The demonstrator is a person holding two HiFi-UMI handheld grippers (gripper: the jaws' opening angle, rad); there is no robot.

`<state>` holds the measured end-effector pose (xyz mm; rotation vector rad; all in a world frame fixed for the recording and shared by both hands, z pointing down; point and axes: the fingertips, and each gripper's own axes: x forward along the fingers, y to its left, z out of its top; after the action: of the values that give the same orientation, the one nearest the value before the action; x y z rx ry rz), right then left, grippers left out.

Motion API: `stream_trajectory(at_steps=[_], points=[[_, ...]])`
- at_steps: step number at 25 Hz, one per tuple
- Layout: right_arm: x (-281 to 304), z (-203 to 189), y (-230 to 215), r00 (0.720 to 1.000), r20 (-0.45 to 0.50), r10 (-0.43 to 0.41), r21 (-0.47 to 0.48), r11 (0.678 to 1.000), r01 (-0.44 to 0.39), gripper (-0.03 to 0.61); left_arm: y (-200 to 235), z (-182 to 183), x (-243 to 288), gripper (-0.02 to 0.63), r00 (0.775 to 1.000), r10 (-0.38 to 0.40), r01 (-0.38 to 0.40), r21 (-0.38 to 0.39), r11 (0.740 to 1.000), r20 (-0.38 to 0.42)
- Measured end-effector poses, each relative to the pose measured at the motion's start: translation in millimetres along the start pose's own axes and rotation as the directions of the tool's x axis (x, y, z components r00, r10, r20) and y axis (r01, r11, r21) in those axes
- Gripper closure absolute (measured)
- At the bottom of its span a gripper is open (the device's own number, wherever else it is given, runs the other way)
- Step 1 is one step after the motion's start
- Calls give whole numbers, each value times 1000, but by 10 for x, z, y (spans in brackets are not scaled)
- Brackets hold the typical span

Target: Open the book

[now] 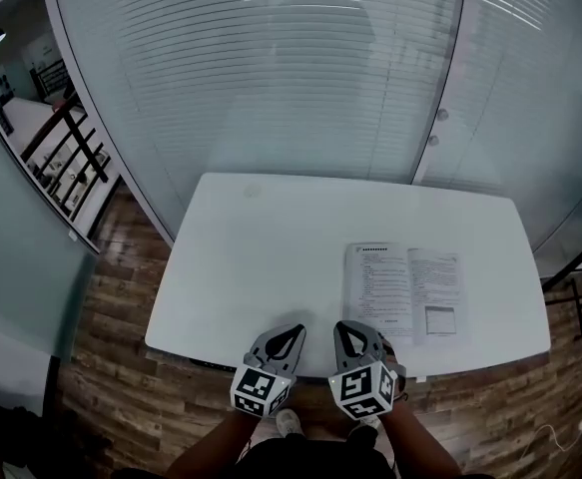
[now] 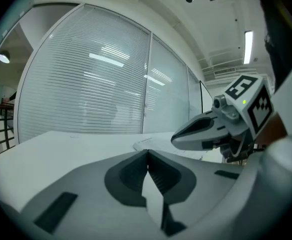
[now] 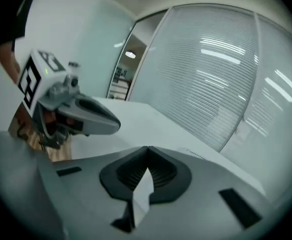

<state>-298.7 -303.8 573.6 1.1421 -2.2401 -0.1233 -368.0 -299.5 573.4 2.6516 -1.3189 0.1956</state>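
Frosted glass walls (image 1: 271, 78) lined with blinds stand behind a white table (image 1: 261, 257) set on a wooden floor (image 1: 111, 307). At the table's near edge, the left gripper (image 1: 291, 330) has its jaws pressed together tip to tip with nothing between them. The right gripper (image 1: 341, 329) is clenched in the same way and also empty. The two sit side by side, close but not touching, with their tips just over the tabletop and angled slightly toward each other. Both point across the table and a little downward.

The marker cubes (image 1: 261, 389) at the back of the grippers hide most of the hands that hold them. Only the forearms (image 1: 211, 449) show, and the head view's lower edge cuts them off.

The book (image 1: 407, 292) lies open and flat, pages up, on the right half of the table. It is just ahead and to the right of the right gripper, and neither gripper touches it. Its print is too small to read. In the left gripper view only a thin strip of its pages shows, partly behind the right gripper. The floor beyond the table's left end blurs toward a railing.
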Motion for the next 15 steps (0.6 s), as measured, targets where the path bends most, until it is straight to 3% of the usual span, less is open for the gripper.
stream_trajectory(at_steps=[2, 4, 6, 11, 15], points=[[-232, 59, -81, 992, 111, 64, 191, 978, -84, 572, -101, 33, 37, 600, 1000, -16, 16, 13, 1000, -6], [-485, 85, -232, 973, 211, 93, 380, 909, -169, 572, -236, 56, 99, 600, 999, -40, 40, 13, 999, -8], [-731, 160, -461, 954, 296, 51, 474, 859, -193, 572, -355, 121, 190, 600, 998, -64, 64, 21, 998, 0], [-1091, 5, -920, 927, 351, -134, 466, 883, -48, 574, -507, 143, 362, 600, 997, -74, 74, 40, 996, -2], [-1216, -182, -1067, 927, 328, -182, 423, 906, 29, 574, -543, 189, 418, 600, 998, -60, 59, 54, 997, 4]])
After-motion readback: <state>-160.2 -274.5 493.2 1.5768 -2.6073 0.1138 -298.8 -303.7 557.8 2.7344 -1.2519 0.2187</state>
